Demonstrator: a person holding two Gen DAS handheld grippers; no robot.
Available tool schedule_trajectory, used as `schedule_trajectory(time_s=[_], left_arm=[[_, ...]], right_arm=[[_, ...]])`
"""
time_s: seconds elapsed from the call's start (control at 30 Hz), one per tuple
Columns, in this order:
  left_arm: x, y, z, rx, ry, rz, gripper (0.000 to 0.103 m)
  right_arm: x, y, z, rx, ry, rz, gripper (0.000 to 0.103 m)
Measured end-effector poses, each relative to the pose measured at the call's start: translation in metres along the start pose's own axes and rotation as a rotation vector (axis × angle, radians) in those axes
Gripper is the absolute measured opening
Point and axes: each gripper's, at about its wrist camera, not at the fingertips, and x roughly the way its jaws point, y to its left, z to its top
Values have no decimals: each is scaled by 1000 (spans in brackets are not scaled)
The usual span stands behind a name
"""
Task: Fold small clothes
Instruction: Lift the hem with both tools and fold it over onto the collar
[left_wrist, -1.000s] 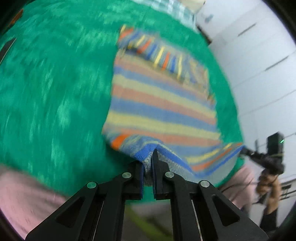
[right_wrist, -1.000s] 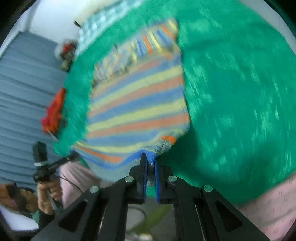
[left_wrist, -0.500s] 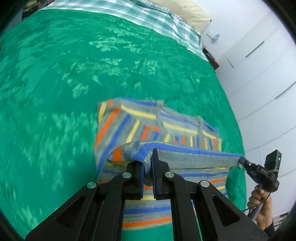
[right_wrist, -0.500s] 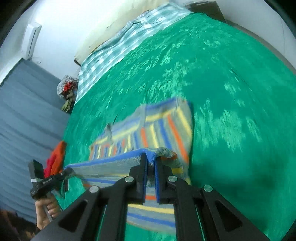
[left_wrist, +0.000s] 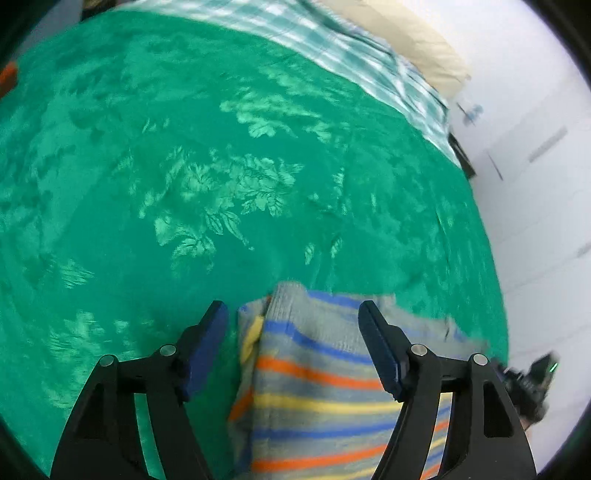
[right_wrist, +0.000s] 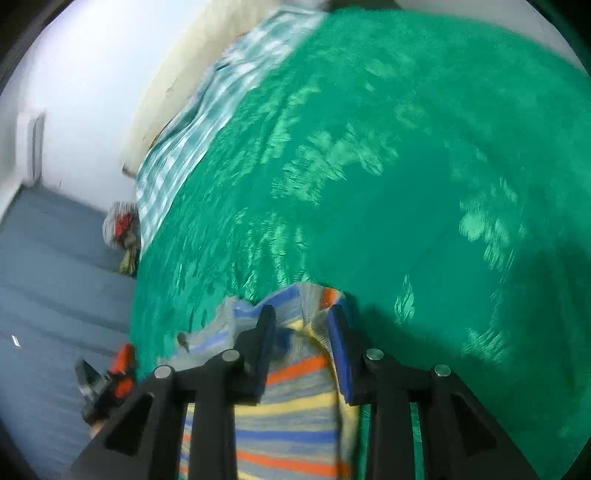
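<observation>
**Both grippers spread over the striped garment**

The striped garment (left_wrist: 325, 384) lies folded on the green bedspread (left_wrist: 184, 184). The left hand-held gripper (left_wrist: 291, 343) gapes wide, gripping nothing. The right hand-held gripper (right_wrist: 303, 347) is parted too, holding nothing; only its view shows the blue curtain (right_wrist: 55, 277).

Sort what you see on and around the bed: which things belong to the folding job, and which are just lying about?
Part of the job:
striped garment, folded on the green bedspread
left gripper, open
right gripper, open

Lying about:
checked sheet
pillow
red and white bundle beside the bed
</observation>
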Motion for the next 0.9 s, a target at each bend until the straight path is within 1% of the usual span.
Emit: schedule_trajectory(time_s=[0.03,0.07,0.1,0.13,0.17,0.2,0.23,0.27,0.3,0.33,0.4,0.43,0.47,0.53,0.6,0.63,0.7,0.77,0.8,0.83,0.87,0.9], left_arm=[[-6,-6,-8,58,1,-6,74],[-7,-13,-16,108,9,-22,75],[-7,-21,-28,171,31,-49,77],[-1,-27,-36,204,52,-63,80],[7,-34,-43,233,78,-66,84],[19,-40,-49,262,104,-52,85],[31,-45,-54,280,126,-19,85],[46,-46,-56,280,139,32,84],[51,-45,-56,269,139,59,84],[54,-43,-54,248,131,86,81],[39,-40,-51,201,101,64,80],[29,-39,-51,196,82,55,82],[17,-40,-53,207,59,55,86],[-9,-45,-62,258,14,62,87],[-30,-51,-83,309,-2,35,87],[-33,-53,-93,328,3,18,87],[-36,-58,-122,376,24,4,87],[-28,-60,-157,441,59,40,87],[-23,-57,-167,455,77,62,86],[-16,-51,-180,463,110,102,81],[-11,-42,-190,459,136,145,76],[-13,-33,-196,454,134,168,76]], right_arm=[[-6,14,-5,-95,39,-11,31],[-6,20,-9,-137,68,-7,31],[-5,29,-15,-190,118,12,31],[3,40,-23,-243,193,48,31],[10,46,-26,-262,226,58,31],[22,52,-29,-279,264,59,31],[37,56,-31,-281,290,40,33],[53,55,-29,-269,292,1,35],[63,55,-28,-253,277,-40,35],[69,52,-24,-230,230,-103,35],[63,51,-20,-195,138,-144,35],[54,54,-18,-189,94,-169,36],[45,58,-20,-204,76,-179,38],[24,69,-29,-280,61,-183,42],[1,84,-54,-403,77,-184,42],[-2,87,-60,-433,91,-176,42],[-15,91,-91,-507,137,-148,42],[-19,89,-124,-573,190,-138,42],[-20,86,-139,-592,214,-138,42],[-19,79,-152,-602,244,-150,42],[-16,67,-164,-599,275,-189,41],[-15,54,-172,-594,291,-252,40]])
